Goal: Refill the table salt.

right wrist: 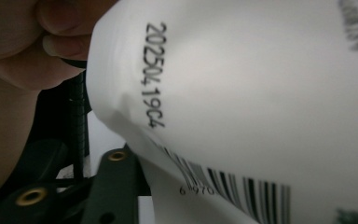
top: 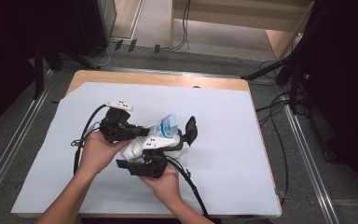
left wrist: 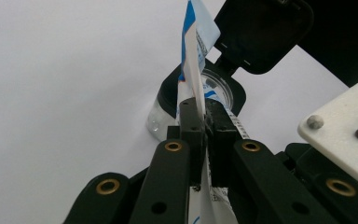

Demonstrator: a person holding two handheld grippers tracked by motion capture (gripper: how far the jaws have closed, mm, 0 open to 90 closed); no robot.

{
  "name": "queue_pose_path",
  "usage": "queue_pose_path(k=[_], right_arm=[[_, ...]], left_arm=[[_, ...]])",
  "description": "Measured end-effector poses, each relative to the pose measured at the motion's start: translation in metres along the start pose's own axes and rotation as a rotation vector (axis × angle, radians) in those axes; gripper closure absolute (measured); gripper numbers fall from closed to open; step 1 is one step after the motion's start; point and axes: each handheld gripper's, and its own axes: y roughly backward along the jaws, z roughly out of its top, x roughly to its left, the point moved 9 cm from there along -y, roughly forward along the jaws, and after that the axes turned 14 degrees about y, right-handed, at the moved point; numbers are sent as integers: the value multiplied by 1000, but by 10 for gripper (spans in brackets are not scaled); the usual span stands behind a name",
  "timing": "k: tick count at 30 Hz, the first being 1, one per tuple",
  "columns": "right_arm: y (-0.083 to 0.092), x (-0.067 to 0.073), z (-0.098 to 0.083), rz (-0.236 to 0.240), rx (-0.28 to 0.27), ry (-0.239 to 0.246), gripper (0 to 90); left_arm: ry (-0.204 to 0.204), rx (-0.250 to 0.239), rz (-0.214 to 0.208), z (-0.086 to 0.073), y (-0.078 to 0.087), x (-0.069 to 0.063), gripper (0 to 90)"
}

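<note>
A white pouch with blue print [top: 164,125] hangs over a clear jar [left wrist: 160,117] whose black flip lid [left wrist: 261,32] stands open. My left gripper [left wrist: 205,112] is shut on the pouch's thin edge [left wrist: 193,60], right above the jar's mouth. In the high view the left gripper [top: 139,132] points right, towards the jar [top: 182,138]. My right gripper [top: 168,145] sits just below it, against the pouch's lower part. The pouch's back with a date code and barcode [right wrist: 242,93] lies close before the right gripper's camera. One black finger [right wrist: 114,182] shows beside the pouch; the other is hidden.
The wooden table [top: 158,78] is covered by a white sheet [top: 223,140]. Cables trail from both grippers towards the front edge. Dark stands and floor cables surround the table at the sides and back.
</note>
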Motion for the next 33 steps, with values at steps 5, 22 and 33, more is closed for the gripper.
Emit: queue_pose_path(k=[5,22,33], right_arm=[[3,-1,0,-7,2,-20,615],[5,0,4,37,-47,-57,639],[5,0,5,51,-61,-70,640]], left_arm=[[5,-5,-2,1,0,1,891],[0,3,-38,0,0,-3,827],[-12,-3,-27,0,0,-4,848]])
